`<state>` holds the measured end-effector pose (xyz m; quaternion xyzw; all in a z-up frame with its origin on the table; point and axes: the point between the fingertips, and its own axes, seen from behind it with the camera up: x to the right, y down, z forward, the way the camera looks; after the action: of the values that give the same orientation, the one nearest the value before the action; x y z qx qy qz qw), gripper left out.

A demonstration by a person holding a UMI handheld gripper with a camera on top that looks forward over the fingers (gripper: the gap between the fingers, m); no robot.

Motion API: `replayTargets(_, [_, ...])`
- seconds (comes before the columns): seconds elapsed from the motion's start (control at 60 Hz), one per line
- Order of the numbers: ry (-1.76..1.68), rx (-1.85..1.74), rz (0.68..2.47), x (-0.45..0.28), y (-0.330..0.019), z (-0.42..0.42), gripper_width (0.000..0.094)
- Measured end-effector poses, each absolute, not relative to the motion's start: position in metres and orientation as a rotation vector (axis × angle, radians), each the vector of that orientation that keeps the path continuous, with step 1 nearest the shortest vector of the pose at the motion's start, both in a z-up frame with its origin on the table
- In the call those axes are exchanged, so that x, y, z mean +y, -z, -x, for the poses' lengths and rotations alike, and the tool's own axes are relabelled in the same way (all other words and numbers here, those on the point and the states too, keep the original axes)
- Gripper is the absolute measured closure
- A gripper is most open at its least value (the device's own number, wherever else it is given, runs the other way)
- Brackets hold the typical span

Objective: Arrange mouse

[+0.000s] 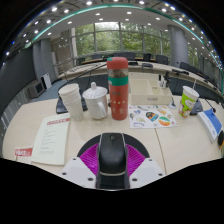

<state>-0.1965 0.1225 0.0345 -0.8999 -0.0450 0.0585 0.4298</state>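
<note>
We judge the mouse (113, 152), pinched at its flanks between our gripper's (113, 160) pads at six o'clock, light, rigid and slick-shelled.

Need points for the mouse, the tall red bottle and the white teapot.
mouse (112, 152), gripper view, middle of its back, between the jaws
red bottle (118, 90), gripper view, mid-body label
white teapot (95, 102), gripper view, belly

Office or meeting-room setting, long pale table (30, 118) carrying papers (48, 140), a tall bottle (118, 88) and cups (71, 98), large windows (118, 40) beyond, ceiling spotlights (70, 6) overhead
</note>
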Motion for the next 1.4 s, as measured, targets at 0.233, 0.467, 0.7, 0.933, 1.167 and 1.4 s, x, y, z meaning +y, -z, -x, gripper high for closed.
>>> replayTargets(0.233, [-0.082, -0.139, 2.285, 0.123, 0.008, 0.197, 0.0519])
replayTargets(0.467, [-0.123, -0.152, 2.332, 0.099, -0.009, 0.196, 0.0099])
replayTargets(0.7, [-0.149, -0.149, 2.287, 0.027, -0.093, 0.179, 0.008])
replayTargets(0.933, [-0.138, -0.135, 2.239, -0.075, -0.162, 0.157, 0.0081])
replayTargets(1.167, [-0.097, -0.091, 2.215, -0.187, -0.191, 0.141, 0.0084])
replayTargets(1.4, [-0.077, -0.1, 2.174, -0.246, -0.219, 0.146, 0.0079])
